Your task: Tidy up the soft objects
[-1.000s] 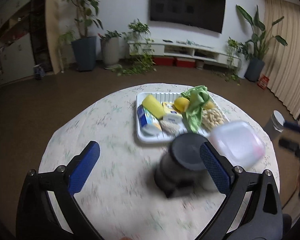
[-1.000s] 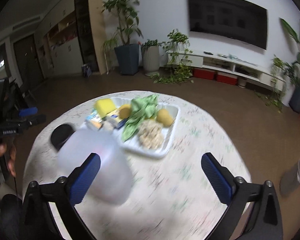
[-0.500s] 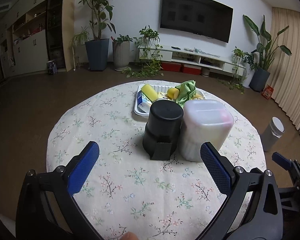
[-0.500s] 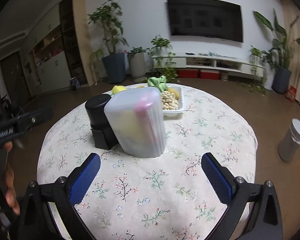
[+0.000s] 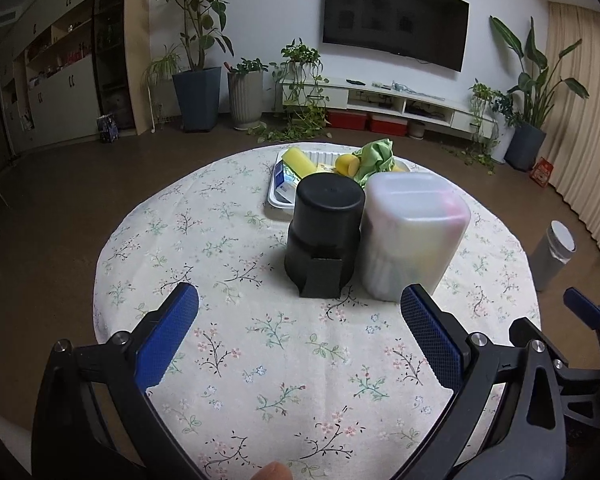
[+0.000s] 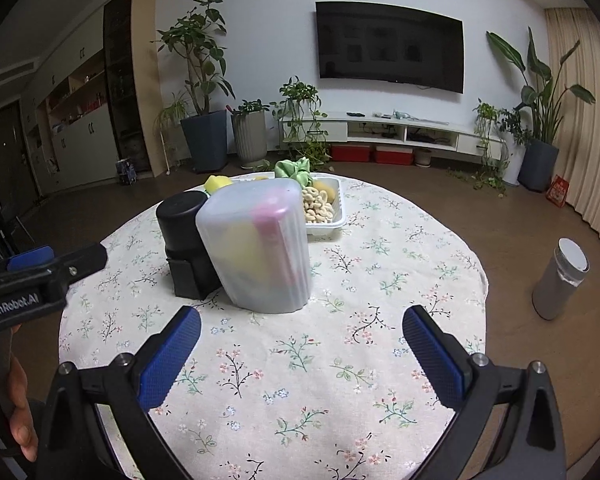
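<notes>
A translucent white container (image 5: 414,232) stands on the round floral table (image 5: 260,344), with pink and yellow shapes showing through its wall (image 6: 260,240). A black cylinder (image 5: 324,228) stands touching it on the left (image 6: 184,236). Behind them a white tray (image 5: 276,194) holds a yellow sponge (image 5: 298,158), a green cloth (image 5: 374,156), yellow round items and pale rings (image 6: 318,204). My left gripper (image 5: 298,320) is open and empty in front of the two containers. My right gripper (image 6: 300,340) is open and empty, also short of them.
A grey bottle with a white cap (image 6: 560,284) stands on the floor right of the table. The left gripper's body (image 6: 40,272) shows at the left edge of the right wrist view. Potted plants and a TV bench line the far wall.
Both grippers have pulled back from the table's middle and settled lower and steadier. The containers now stand farther ahead of the fingers. The blur is gone.
</notes>
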The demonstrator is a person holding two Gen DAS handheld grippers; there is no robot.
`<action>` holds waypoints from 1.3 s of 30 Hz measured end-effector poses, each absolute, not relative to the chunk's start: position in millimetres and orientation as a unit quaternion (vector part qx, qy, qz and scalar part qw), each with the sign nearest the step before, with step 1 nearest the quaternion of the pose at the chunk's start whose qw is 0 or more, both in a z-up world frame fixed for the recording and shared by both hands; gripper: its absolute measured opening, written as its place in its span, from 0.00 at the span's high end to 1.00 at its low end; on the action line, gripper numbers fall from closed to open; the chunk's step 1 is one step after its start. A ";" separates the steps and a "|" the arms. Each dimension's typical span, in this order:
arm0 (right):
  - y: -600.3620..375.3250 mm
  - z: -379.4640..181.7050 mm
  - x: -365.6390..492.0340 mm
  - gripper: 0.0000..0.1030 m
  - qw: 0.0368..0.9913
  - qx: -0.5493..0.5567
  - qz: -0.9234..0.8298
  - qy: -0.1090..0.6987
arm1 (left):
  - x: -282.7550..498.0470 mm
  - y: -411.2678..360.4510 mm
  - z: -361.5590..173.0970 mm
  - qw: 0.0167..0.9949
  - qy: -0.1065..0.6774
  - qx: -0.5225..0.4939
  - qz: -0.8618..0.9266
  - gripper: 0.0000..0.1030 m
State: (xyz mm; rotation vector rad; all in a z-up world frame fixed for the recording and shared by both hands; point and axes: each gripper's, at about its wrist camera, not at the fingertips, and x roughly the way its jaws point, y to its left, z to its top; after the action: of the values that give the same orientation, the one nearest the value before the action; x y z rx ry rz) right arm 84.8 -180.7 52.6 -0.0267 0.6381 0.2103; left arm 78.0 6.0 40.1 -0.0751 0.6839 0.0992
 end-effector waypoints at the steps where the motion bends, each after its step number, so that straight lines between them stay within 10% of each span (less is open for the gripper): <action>1: -179.3 52.7 84.0 0.00 0.944 -0.014 0.103 0.313 | 76.9 5.7 38.9 0.940 0.335 -0.036 0.050 0.00; 39: -177.1 51.8 82.6 0.00 0.942 -0.005 0.053 0.331 | 67.1 -6.7 22.9 0.932 0.357 -0.018 0.059 0.00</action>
State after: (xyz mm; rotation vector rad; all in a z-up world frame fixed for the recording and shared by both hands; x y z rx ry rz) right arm 82.6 -177.1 51.8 -0.0107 0.6743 0.1072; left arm 67.1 -6.7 22.9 -0.0364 0.7310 0.1207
